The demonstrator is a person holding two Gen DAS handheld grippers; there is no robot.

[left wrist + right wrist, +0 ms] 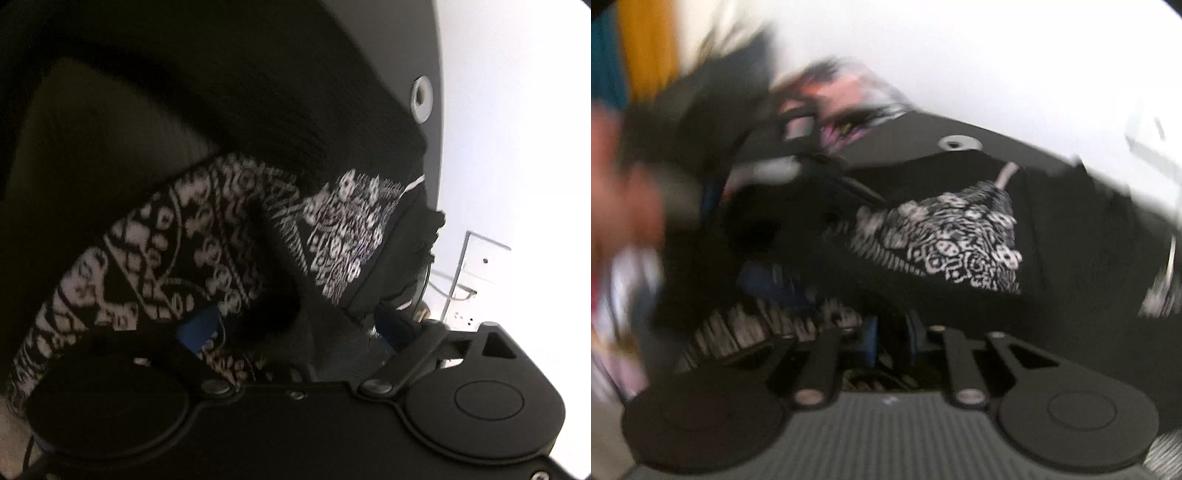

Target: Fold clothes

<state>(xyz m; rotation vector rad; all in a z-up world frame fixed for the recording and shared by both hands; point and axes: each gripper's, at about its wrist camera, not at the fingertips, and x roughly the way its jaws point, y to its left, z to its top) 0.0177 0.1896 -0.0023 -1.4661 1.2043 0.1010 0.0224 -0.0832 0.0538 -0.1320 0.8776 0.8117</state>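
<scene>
Nearest the lens, left claw (299,332): blue pads spread wide, black-and-white patterned garment (166,251) bunched between them, not pinched. Right claw (892,332): blue pads nearly together, clamped on a fold of the same cloth. No containers in sight. Garment mostly black, with dense white paisley-like print and a white drawstring (1006,175), heaped on a dark desk (391,55). Round grommet (422,99) in the desk near its edge. White wall (517,110) beyond, with a socket plate (484,260). Blurred hand (613,199) at left in the right view, holding the other tool; more blurred clothes (842,110) behind.
</scene>
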